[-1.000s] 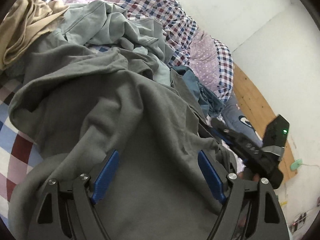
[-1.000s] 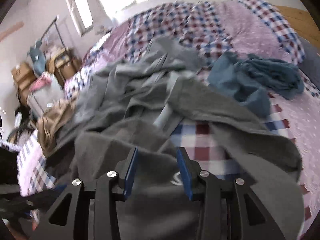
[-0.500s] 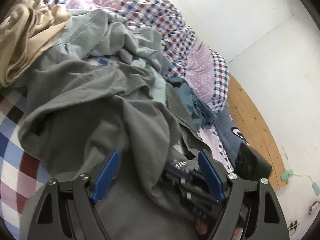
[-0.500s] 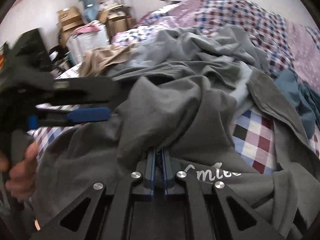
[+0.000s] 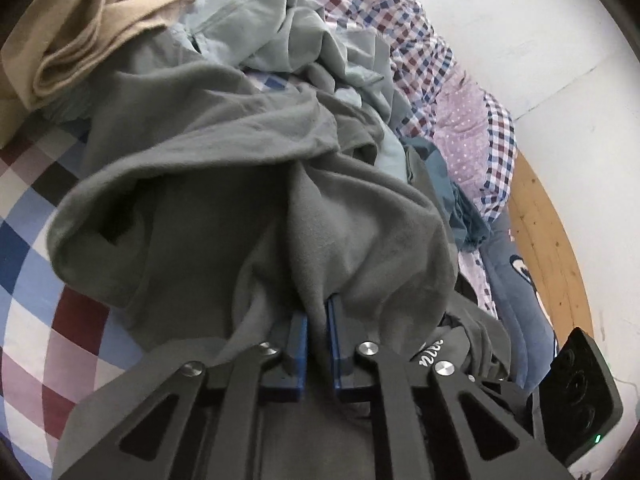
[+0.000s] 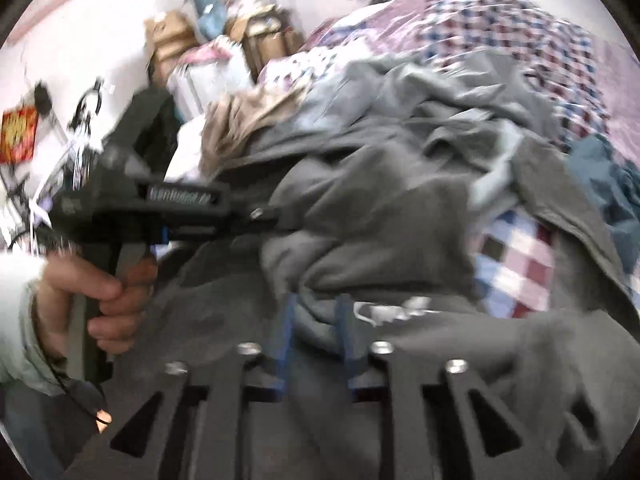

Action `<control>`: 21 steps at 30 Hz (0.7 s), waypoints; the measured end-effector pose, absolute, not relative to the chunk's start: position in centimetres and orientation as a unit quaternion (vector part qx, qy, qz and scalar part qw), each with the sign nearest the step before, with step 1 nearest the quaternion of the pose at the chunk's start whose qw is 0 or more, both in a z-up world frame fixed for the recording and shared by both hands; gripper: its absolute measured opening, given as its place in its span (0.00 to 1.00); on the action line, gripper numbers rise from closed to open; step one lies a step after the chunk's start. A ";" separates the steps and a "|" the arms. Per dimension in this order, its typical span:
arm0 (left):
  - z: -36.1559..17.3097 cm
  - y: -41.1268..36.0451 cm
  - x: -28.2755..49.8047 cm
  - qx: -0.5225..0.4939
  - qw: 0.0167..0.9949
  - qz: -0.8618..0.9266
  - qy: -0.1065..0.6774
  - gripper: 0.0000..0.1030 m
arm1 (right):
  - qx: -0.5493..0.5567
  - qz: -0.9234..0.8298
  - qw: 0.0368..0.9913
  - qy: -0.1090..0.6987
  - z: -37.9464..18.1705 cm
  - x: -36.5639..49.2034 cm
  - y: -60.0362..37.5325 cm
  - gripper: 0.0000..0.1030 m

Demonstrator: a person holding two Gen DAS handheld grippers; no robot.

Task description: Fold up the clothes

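On the bed [image 5: 28, 248], a blue, red and white checked sheet carries the whole laundry heap, and the dark grey sweatshirt [image 5: 224, 216] sits dead centre, bunched up right in front of both tools. The left gripper [image 5: 317, 320] has its blue fingers closing, pinched on a ridge of that grey fabric. The right gripper [image 6: 314, 322] has its fingers opening, a fold of the same sweatshirt between them, pads not clearly pressing; that view is blurry. From the left wrist view: a tan garment [image 5: 80, 32] at 11 o'clock, a pale green shirt [image 5: 280, 28] at 12, teal cloth [image 5: 460, 208] at 3, then the checked and lilac quilt [image 5: 452, 120], white wall and wooden floor [image 5: 548, 232]. From the right wrist view, a hand [image 6: 92, 292] grips the left tool at 9 o'clock; cardboard boxes [image 6: 172, 36] are stacked at 11.
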State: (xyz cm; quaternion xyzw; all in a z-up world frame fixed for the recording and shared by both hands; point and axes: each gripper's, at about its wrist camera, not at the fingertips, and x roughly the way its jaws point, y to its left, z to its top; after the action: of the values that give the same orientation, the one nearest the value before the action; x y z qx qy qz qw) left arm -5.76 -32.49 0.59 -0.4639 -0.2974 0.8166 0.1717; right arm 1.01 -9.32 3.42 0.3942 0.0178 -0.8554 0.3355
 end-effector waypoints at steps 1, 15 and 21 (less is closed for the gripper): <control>0.7 -32.6 -5.6 -0.459 0.170 0.819 -0.299 0.06 | 0.386 -0.868 0.311 0.003 4.0 1.0 -7.9 0.39; 2.0 -33.7 -4.8 -0.416 0.153 0.841 -0.309 0.04 | 0.423 -0.903 0.067 0.029 4.7 1.2 2.3 0.43; 1.9 -33.6 -4.8 -0.420 0.148 0.842 -0.305 0.04 | 0.462 -0.885 0.018 0.060 2.4 1.0 3.7 0.42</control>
State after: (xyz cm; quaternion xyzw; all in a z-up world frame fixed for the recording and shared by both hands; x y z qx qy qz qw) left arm -4.83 -33.63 1.89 -0.4201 -0.3050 0.8417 0.1484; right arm 1.04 3.70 2.38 0.4620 0.0603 -0.8847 0.0179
